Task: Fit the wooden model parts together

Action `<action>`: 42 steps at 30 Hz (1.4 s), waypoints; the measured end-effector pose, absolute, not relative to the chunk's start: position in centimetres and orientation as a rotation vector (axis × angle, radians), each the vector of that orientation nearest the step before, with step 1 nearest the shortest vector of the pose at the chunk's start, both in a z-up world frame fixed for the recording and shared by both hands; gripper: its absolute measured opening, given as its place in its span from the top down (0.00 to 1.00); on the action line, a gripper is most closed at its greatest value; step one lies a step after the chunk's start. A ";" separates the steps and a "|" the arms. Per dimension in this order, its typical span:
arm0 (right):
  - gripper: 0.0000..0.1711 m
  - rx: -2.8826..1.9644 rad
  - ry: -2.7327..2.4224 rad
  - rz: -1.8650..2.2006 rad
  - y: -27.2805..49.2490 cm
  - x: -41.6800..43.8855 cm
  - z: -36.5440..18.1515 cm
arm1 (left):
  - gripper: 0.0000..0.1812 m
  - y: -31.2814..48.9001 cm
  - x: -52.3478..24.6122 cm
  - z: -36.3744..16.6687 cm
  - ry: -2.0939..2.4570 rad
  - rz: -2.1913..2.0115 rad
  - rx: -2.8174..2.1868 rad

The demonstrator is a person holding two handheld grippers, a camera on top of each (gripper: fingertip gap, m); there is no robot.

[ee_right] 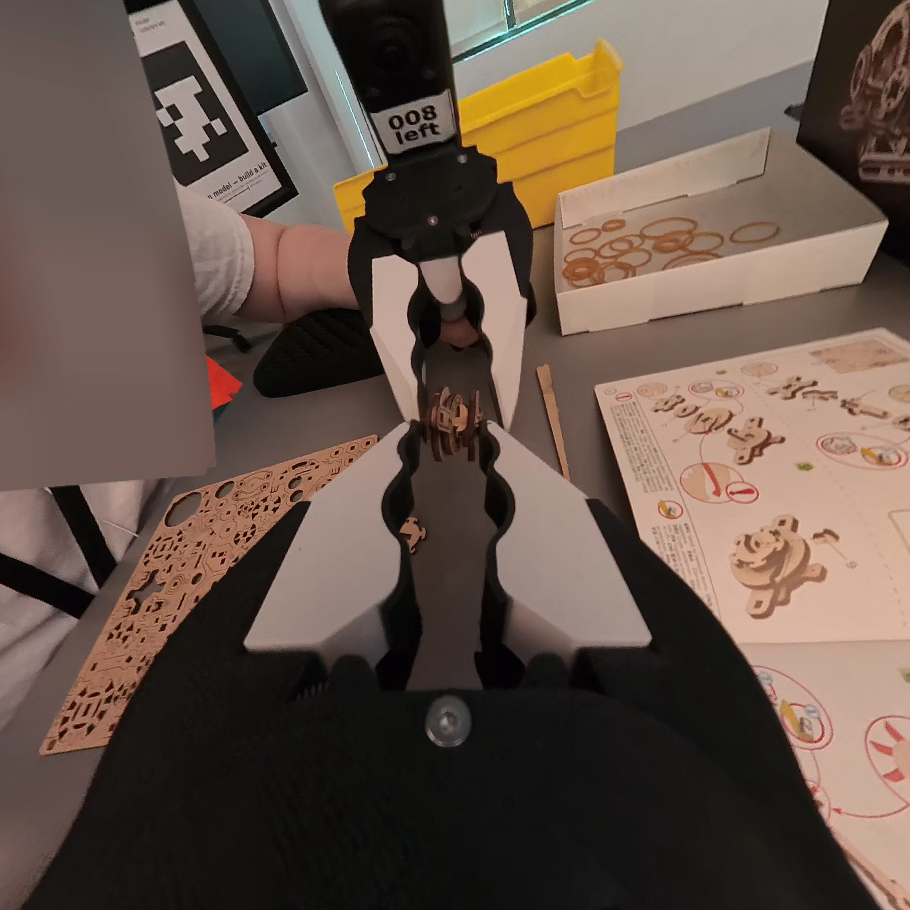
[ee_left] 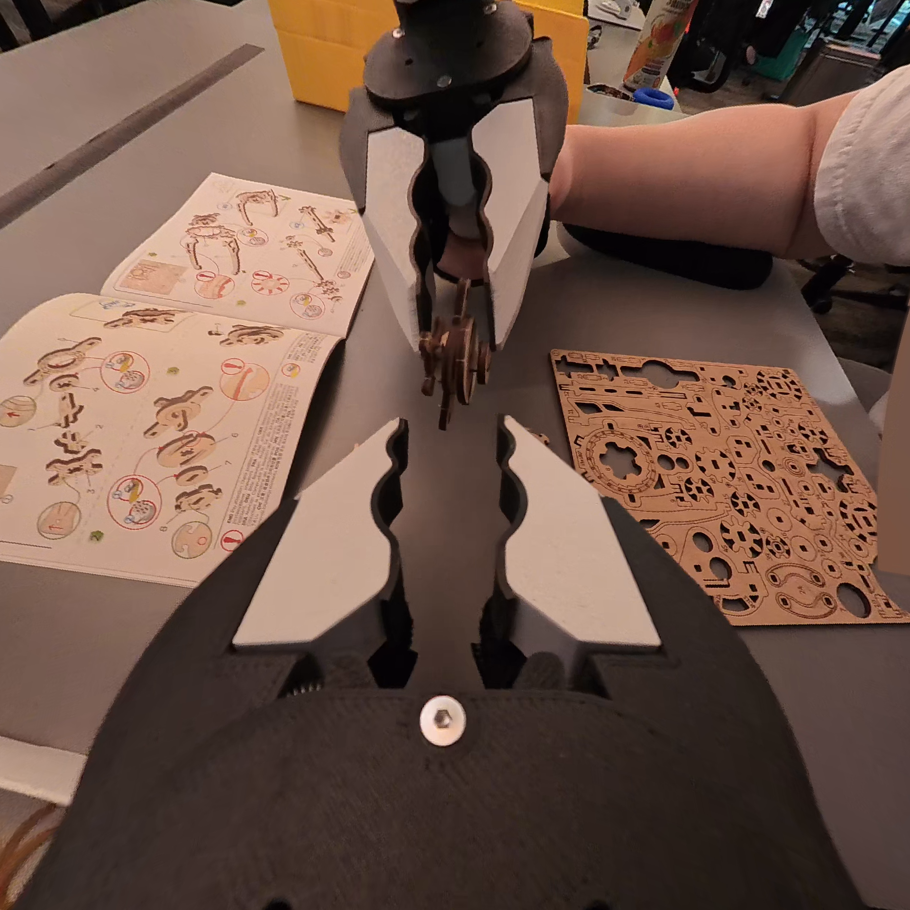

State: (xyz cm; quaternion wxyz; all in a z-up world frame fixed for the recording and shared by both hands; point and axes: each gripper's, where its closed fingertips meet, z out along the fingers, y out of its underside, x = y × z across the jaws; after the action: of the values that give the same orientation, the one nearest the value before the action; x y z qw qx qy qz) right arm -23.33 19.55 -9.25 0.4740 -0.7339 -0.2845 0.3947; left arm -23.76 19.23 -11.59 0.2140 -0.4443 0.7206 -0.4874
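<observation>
My right gripper (ee_right: 450,431) is shut on a small wooden gear-like assembly (ee_right: 448,423) of stacked discs and holds it above the grey table. In the left wrist view the right gripper (ee_left: 455,344) comes down from the top with the assembly (ee_left: 455,364) hanging from its tips. My left gripper (ee_left: 453,427) is open and empty, its tips just short of the assembly's lower end. It faces the right gripper (ee_right: 460,416) tip to tip. A small loose wooden piece (ee_right: 413,534) lies on the table under the right gripper.
A punched wooden parts sheet (ee_left: 729,487) lies on one side and an open instruction booklet (ee_left: 147,418) on the other. A white box of rubber bands (ee_right: 714,246), a yellow bin (ee_right: 541,128) and a thin wooden stick (ee_right: 554,418) are beyond. A person's forearm (ee_left: 689,187) rests behind. The grippers are tip to tip, or close to it.
</observation>
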 end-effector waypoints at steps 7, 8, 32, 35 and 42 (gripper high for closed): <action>0.87 -1.699 -0.809 0.849 19.1 -24.2 -8.3 | 0.84 18.8 -23.7 -10.5 1.970 -1.335 -1.145; 0.87 -1.677 -0.836 0.829 19.0 -24.4 -8.1 | 0.84 18.7 -23.8 -10.4 1.969 -1.331 -1.126; 0.87 -1.531 -1.046 0.534 18.4 -25.0 -7.7 | 0.92 18.4 -24.0 -9.4 1.930 -1.049 -0.815; 0.87 -1.500 -1.086 0.460 18.2 -25.3 -7.3 | 0.93 18.2 -24.1 -9.3 1.928 -1.046 -0.791; 0.87 -1.493 -1.124 0.392 18.0 -25.5 -7.1 | 0.92 18.2 -24.1 -9.5 1.933 -1.019 -0.772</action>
State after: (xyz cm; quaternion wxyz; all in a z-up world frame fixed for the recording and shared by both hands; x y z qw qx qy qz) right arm -25.45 18.03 -7.13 0.5777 -0.6383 -0.4805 0.1675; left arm -24.06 18.23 -9.49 0.4007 -0.3053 0.7642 -0.4028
